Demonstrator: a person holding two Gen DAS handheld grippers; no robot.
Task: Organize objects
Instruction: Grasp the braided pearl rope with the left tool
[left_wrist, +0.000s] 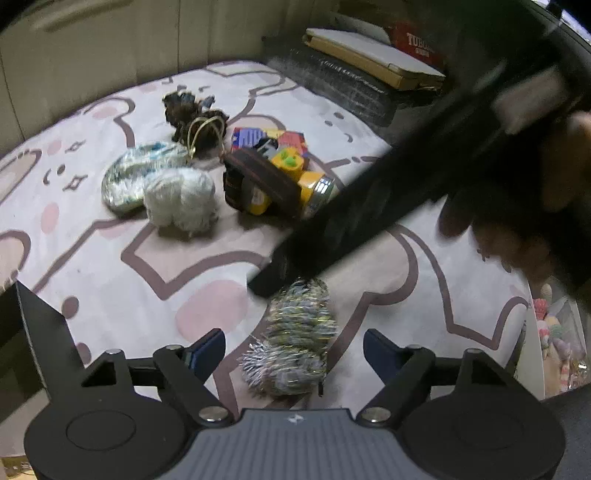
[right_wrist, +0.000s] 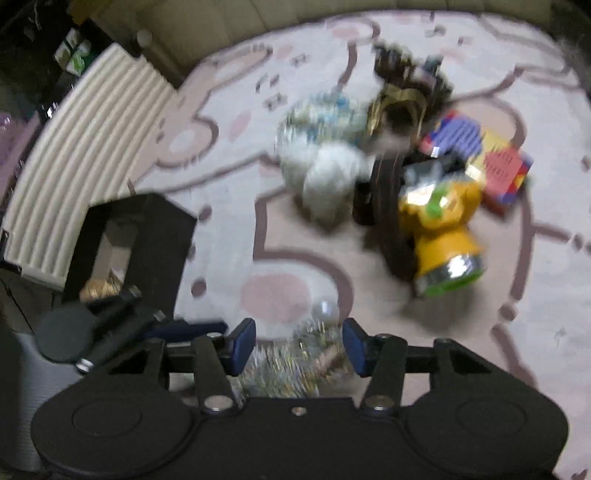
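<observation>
A silver-and-gold tinsel bundle (left_wrist: 299, 339) hangs just above the pink bear-pattern rug (left_wrist: 110, 266). In the right wrist view my right gripper (right_wrist: 299, 347) is shut on this tinsel bundle (right_wrist: 291, 365), which fills the gap between its blue pads. That gripper's black finger (left_wrist: 332, 221) comes down from the upper right onto the top of the bundle. My left gripper (left_wrist: 293, 350) is open around the same bundle, with a little rug showing between each pad and the tinsel. A person's hand (left_wrist: 554, 166) holds the right gripper.
Further back on the rug lie white tinsel (left_wrist: 177, 203), silver-blue tinsel (left_wrist: 136, 173), dark tinsel with gold loops (left_wrist: 195, 118), a yellow torch (left_wrist: 295, 181) with a dark strap, and coloured boxes (left_wrist: 269, 140). An open black box (right_wrist: 129, 240) stands at the left beside a white ribbed panel (right_wrist: 81, 155).
</observation>
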